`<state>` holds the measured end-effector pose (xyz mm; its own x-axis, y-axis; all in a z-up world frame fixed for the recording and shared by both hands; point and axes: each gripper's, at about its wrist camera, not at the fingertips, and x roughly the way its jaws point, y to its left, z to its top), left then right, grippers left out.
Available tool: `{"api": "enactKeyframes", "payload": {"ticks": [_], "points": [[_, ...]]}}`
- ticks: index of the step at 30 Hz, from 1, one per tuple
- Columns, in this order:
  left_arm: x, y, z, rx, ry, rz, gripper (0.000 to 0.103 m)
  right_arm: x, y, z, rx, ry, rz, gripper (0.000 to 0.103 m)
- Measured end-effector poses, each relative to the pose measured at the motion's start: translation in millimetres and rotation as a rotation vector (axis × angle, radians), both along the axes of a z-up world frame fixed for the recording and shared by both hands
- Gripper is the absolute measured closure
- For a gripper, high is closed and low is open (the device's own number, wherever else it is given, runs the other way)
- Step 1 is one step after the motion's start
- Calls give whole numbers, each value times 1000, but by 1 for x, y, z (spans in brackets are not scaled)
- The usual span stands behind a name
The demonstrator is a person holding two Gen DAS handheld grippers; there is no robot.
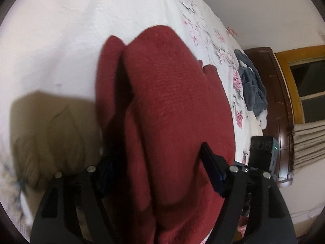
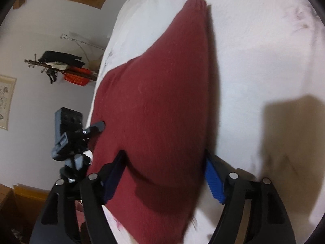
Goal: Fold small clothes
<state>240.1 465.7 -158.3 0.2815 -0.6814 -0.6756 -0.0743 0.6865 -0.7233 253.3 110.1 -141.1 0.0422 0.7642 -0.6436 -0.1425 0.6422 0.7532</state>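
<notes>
Lying on the bed (image 1: 61,40), the red knit garment (image 1: 172,101) is stretched w/ long axis running away from both cameras. Its near edge sits between the spread jaws of left claw (image 1: 158,168) and right claw (image 2: 164,177); whether it's pinched can't be told. No readable writing.

Both wrist cameras look close down their fingers, sharing the red sweater (image 1: 172,105) (image 2: 162,105) toward twelve o'clock.

The sweater (image 1: 172,105) lies on the bed (image 1: 61,40) between the fingers of both grippers, with a heap of clothes (image 1: 251,89) farther off near the headboard (image 1: 272,81).
</notes>
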Motion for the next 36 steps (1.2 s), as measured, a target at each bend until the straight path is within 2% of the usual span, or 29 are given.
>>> {"api": "enactKeyframes", "payload": {"ticks": [2,3,4,5,6,8,11,16,20,26,31,36], "points": [[2,-9,0,37,-10,-38,25,6,7,-6,20,6,-7,24],[3,-14,2,65,-21,-57,25,7,9,-7,13,4,-14,32],[3,-17,3,86,-29,-67,30,7,9,-7,10,3,-18,37],[1,-20,4,106,-40,-78,42,6,8,-7,20,5,-27,46],[-1,-19,4,97,-45,-76,48,4,6,-5,33,5,-37,52],[-5,-14,4,42,-47,-52,62,-4,-1,5,57,-14,-44,57],[-20,-17,11,-30,-71,-23,68,-14,-6,30,67,-48,-29,59],[-59,-37,32,-135,-90,-24,70,-42,-30,77,38,-98,19,59],[-100,-82,63,-140,-118,-92,70,-78,-77,109,24,-109,29,59],[-156,-153,103,-138,-160,-167,70,-141,-145,137,-1,-133,-5,59],[-179,-200,105,-117,-162,-190,70,-175,-188,135,-37,-146,-49,59],[-177,-230,71,-64,-116,-191,70,-184,-210,86,-67,-80,-112,59]]}}
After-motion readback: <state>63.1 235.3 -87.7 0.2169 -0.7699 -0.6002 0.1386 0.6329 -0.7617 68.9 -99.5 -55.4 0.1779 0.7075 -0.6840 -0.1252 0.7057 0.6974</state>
